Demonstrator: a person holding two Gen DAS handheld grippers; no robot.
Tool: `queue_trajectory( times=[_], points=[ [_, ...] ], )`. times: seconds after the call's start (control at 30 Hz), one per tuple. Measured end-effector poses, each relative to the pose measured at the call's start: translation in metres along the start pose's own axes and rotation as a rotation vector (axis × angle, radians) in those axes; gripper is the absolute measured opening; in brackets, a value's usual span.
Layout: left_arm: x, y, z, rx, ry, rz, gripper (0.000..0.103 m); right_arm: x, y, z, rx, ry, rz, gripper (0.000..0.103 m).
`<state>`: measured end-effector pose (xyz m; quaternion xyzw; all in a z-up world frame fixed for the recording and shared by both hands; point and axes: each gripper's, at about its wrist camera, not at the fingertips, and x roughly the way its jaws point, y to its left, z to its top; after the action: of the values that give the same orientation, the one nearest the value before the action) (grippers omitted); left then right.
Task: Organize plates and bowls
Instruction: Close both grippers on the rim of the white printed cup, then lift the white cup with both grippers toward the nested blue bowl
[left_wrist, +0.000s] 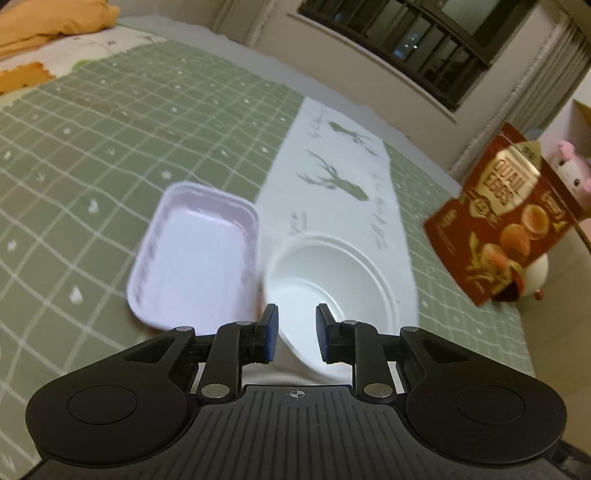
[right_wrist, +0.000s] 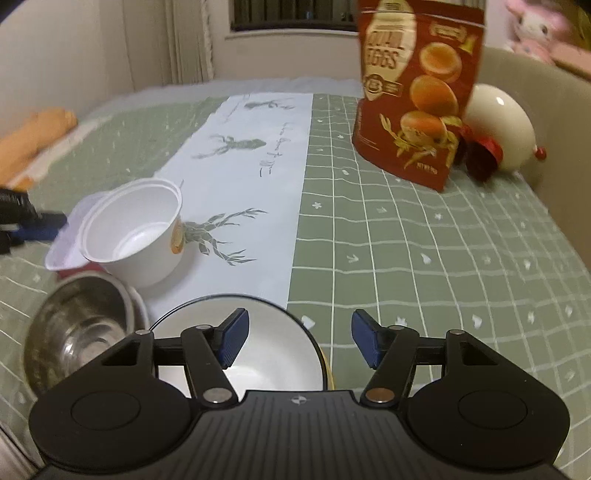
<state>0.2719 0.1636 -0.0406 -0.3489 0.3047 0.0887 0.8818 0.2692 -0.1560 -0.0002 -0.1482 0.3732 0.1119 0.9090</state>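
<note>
— Where did the bowls and plates sit?

— On the green checked bed cover (right_wrist: 424, 258): a white foam bowl (left_wrist: 325, 273) tilted just beside a pale lilac rectangular tray (left_wrist: 195, 258), a steel bowl (right_wrist: 77, 332) near them, a white dark-rimmed bowl (right_wrist: 273, 354) under the right hand-held gripper (right_wrist: 299, 341).

— And the jaws?

— Right spread wide, empty. The left hand-held gripper (left_wrist: 295, 332) stood narrowly parted at the foam bowl's near rim, gripping nothing. A red quail-egg bag (right_wrist: 417, 96) stood well apart.
</note>
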Motion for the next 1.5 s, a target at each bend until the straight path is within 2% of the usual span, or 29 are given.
queue_trajectory(
  times=[0.07,0.13,0.2,0.33,0.43,0.57,0.67,0.77,0.8,0.87,1.13,1.3,1.5],
  points=[
    [0.011,0.004,0.008,0.006,0.0,0.01,0.024,0.005,0.01,0.011,-0.03,0.004,-0.01,0.062],
    [0.025,0.009,0.014,0.014,0.014,0.008,0.024,0.009,0.02,0.028,-0.036,0.002,-0.003,0.068],
    [0.039,0.011,0.016,0.022,0.03,0.005,0.024,0.014,0.028,0.043,-0.005,-0.012,0.024,0.083],
    [0.064,0.016,0.013,0.047,0.073,0.0,0.024,0.035,0.05,0.068,0.047,-0.02,0.084,0.083],
    [0.08,0.023,0.011,0.038,0.103,-0.004,0.024,0.07,0.072,0.081,0.052,0.06,0.155,0.083],
    [0.092,0.03,0.007,0.025,0.128,-0.016,0.025,0.122,0.101,0.084,0.047,0.141,0.118,0.073],
    [0.093,0.029,0.005,0.042,0.126,-0.024,0.026,0.155,0.106,0.08,0.104,0.241,0.157,0.059],
    [0.09,0.025,0.006,0.051,0.123,-0.031,0.026,0.166,0.107,0.075,0.137,0.277,0.197,0.044],
    [0.087,0.022,0.006,0.054,0.12,-0.042,0.026,0.164,0.108,0.073,0.137,0.276,0.209,0.035],
    [0.076,0.011,0.004,0.082,0.103,-0.047,0.026,0.155,0.109,0.072,0.139,0.266,0.235,0.028],
    [0.017,-0.052,-0.02,0.206,0.037,-0.074,0.027,0.064,0.078,0.068,0.116,0.075,0.221,0.028],
    [-0.012,-0.091,-0.04,0.271,0.027,-0.132,0.027,0.02,0.046,0.048,0.153,0.03,0.239,0.028],
    [-0.02,-0.133,-0.054,0.361,0.026,-0.216,0.028,-0.006,0.008,0.032,0.225,-0.021,0.246,0.028]
  ],
)
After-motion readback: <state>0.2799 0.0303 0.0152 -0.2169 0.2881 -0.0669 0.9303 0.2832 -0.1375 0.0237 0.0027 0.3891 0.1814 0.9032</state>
